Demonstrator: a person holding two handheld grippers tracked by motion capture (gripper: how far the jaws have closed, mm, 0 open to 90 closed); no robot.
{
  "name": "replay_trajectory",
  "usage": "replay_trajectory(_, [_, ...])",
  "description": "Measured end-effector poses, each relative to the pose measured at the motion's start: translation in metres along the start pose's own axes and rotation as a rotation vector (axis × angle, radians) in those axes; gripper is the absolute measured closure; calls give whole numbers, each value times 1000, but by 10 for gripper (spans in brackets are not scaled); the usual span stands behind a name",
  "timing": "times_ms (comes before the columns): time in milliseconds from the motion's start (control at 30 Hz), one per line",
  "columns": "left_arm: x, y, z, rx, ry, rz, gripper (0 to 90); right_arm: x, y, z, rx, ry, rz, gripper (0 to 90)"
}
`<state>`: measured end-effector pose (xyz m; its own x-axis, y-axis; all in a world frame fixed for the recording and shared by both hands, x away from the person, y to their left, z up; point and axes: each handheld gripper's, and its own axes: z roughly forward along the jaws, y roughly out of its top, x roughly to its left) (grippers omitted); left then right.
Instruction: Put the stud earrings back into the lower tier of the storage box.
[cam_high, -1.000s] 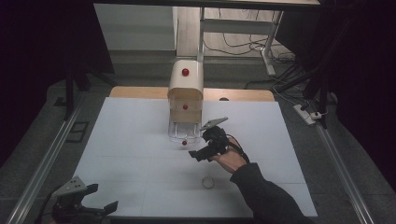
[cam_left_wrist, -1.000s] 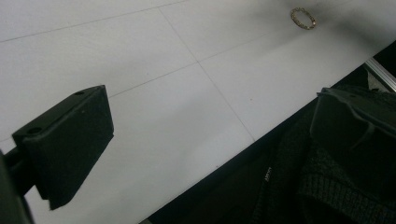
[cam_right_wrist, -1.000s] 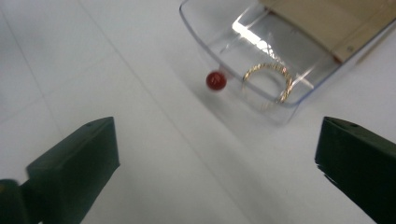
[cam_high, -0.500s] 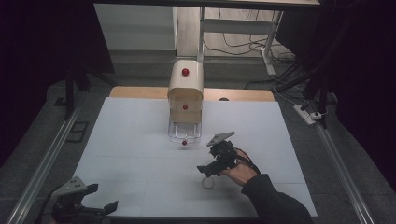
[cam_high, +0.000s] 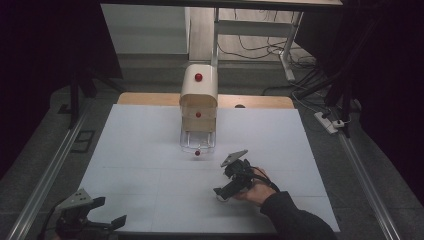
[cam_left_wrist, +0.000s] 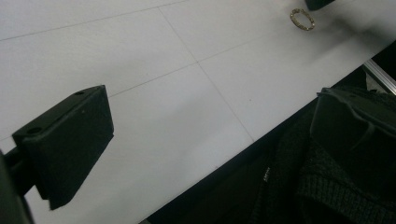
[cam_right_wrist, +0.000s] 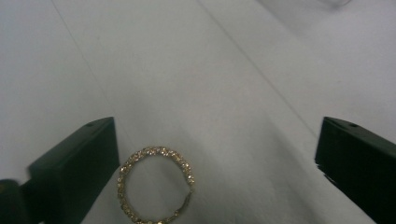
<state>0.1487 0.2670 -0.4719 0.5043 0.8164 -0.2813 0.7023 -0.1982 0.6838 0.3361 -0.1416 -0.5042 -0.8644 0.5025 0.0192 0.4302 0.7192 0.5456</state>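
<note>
right claw lowered astride bracelet

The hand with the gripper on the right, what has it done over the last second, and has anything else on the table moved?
The right gripper has drawn back from the small drawer cabinet toward the near edge of the white table and come down over the gold bracelet, jaws open on either side, nothing gripped yet. The left gripper, the cabinet and its pulled-out bottom drawer stayed put.

The ring lies on the table, before the drawer box.
</note>
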Motion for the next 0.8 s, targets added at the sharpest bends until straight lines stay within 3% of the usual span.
replay_trajectory(233, [0,0,0,1,-1,0,0,3,-6,11,60,-6,-65,232])
replay_trajectory(333, [0,0,0,1,-1,-2,0,4,-6,7,57,8,-123,436])
replay_trajectory(367, [0,0,0,2,-1,-2,0,6,-5,6,57,35,-168,579])
replay_trajectory(433, [0,0,0,2,-1,-3,0,11,-5,5,66,50,-195,699])
replay_trajectory(467, [0,0,0,2,-1,-2,0,11,-5,5,66,50,-195,699])
replay_trajectory(567, [0,0,1,3,-1,-3,0,13,-4,5,77,64,-211,843])
replay_trajectory(800, [0,0,0,3,0,-3,0,15,1,6,109,52,-139,868])
